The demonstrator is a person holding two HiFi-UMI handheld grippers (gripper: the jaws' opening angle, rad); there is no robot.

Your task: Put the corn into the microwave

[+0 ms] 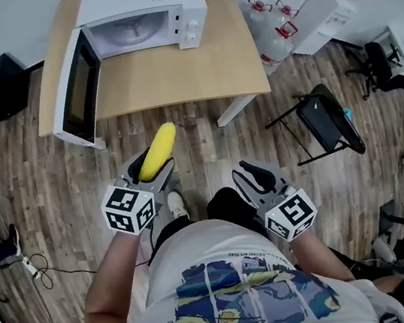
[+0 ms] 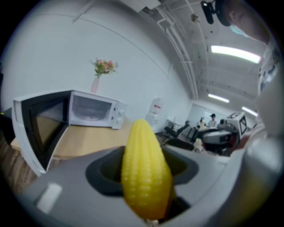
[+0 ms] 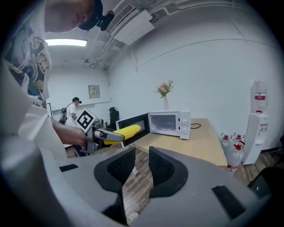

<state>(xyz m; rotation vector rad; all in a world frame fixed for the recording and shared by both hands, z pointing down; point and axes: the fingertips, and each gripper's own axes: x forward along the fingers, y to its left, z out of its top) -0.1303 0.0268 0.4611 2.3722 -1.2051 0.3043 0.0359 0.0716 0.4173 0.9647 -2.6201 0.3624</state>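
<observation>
While our left gripper is clamping the corn, we are aiming its tip far-left toward the open microwave; our right gripper is hanging empty, jaws slightly parted.

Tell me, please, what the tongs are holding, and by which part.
The left tongs clamp the corn by its base end; the right tongs hold nothing.
</observation>
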